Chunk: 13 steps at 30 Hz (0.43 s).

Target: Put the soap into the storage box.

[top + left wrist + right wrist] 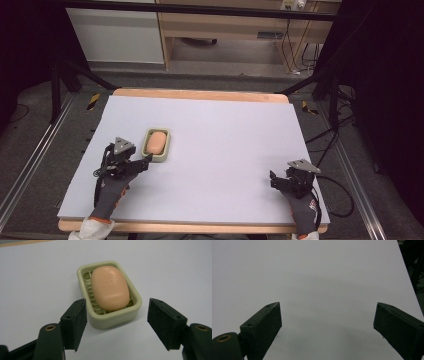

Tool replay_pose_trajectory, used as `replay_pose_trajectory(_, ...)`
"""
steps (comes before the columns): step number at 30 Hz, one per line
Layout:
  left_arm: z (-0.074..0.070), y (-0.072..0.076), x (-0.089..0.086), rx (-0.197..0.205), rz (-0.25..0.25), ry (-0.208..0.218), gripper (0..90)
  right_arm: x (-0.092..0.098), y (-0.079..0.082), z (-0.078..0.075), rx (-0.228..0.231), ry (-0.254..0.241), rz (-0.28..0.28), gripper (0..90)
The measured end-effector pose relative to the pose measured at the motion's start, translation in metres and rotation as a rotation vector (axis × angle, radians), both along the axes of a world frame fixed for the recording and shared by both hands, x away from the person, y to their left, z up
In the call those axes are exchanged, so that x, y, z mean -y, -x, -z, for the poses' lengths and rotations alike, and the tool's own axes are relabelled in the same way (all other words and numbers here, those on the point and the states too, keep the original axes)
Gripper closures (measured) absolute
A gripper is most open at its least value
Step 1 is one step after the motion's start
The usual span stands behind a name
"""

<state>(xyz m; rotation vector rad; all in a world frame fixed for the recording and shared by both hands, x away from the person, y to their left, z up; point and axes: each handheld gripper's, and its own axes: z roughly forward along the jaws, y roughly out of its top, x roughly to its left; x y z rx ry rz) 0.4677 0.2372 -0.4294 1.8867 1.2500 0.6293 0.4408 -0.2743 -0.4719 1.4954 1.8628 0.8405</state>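
Left gripper: the left gripper (117, 322) was matte black plastic with flat, rough-padded rectangular jaws, spread wide and holding nothing; the near end of the soap dish sat between the jaw tips, and contact could not be told.
Left gripper in the high view: the left gripper (145, 161) sat at about 8 o'clock on the table, its jaws aimed toward 1 o'clock at the dish.
Soap dish: the soap dish (113, 316) was pale green, smooth plastic, a rounded rectangle with a raised rim and a ribbed rack inside.
Soap: the soap (110, 288) was a peach-pink, smooth rounded oval bar, lying flat in the dish.
Long axis: in the high view the soap (156, 142) and soap dish (161, 158) ran lengthwise roughly from 6 to 12 o'clock, tipped slightly toward 1 o'clock.
Right gripper: the right gripper (327, 322) had the same black padded jaws, wide apart, with nothing between them but bare sheet.
Right gripper in the high view: the right gripper (273, 181) rested at about 4 o'clock, well apart from the dish.
Table: the table (225, 140) carried a smooth, matte pale grey sheet over a light wooden edge.
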Motion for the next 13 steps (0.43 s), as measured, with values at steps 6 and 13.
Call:
replay_pose_trajectory(6,0.012,0.009,-0.017,-0.009,-0.027,-0.012,28.3,0.005,0.000,0.001,-0.008,-0.005,0.017,8.0)
replay_pose_trajectory(13,0.023,0.017,-0.030,-0.011,-0.039,-0.039,25.8,0.008,0.001,0.002,-0.014,-0.010,0.026,7.9)
